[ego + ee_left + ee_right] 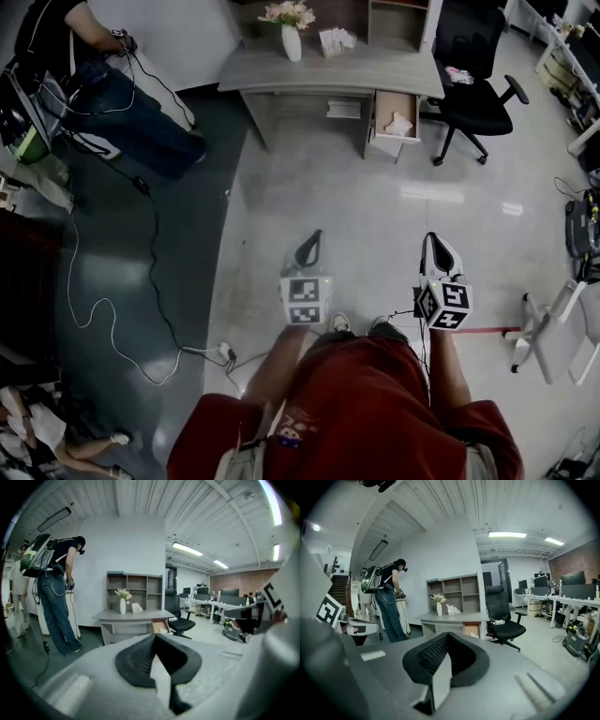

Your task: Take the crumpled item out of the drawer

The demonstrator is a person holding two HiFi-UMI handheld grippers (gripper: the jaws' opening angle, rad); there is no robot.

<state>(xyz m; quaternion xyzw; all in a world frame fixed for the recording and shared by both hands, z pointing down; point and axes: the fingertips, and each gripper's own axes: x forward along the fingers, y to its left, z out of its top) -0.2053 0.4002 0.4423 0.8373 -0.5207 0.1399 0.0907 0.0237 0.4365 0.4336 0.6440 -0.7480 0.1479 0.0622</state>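
Far ahead, a grey desk (328,67) has one wooden drawer (396,105) pulled open at its right end. A pale crumpled item (399,123) lies inside it. The drawer (161,626) shows small and distant in the left gripper view, and the same drawer (471,630) in the right gripper view. Both grippers are held low in front of me, several steps short of the desk. My left gripper (310,247) is shut with nothing in it, jaws meeting at the tip. My right gripper (434,246) is likewise shut and empty.
A black office chair (473,89) stands right of the drawer. A white vase of flowers (292,37) sits on the desk. A person in jeans (112,94) stands at the left, with cables (150,281) trailing over the floor. A white chair base (553,323) is at the right.
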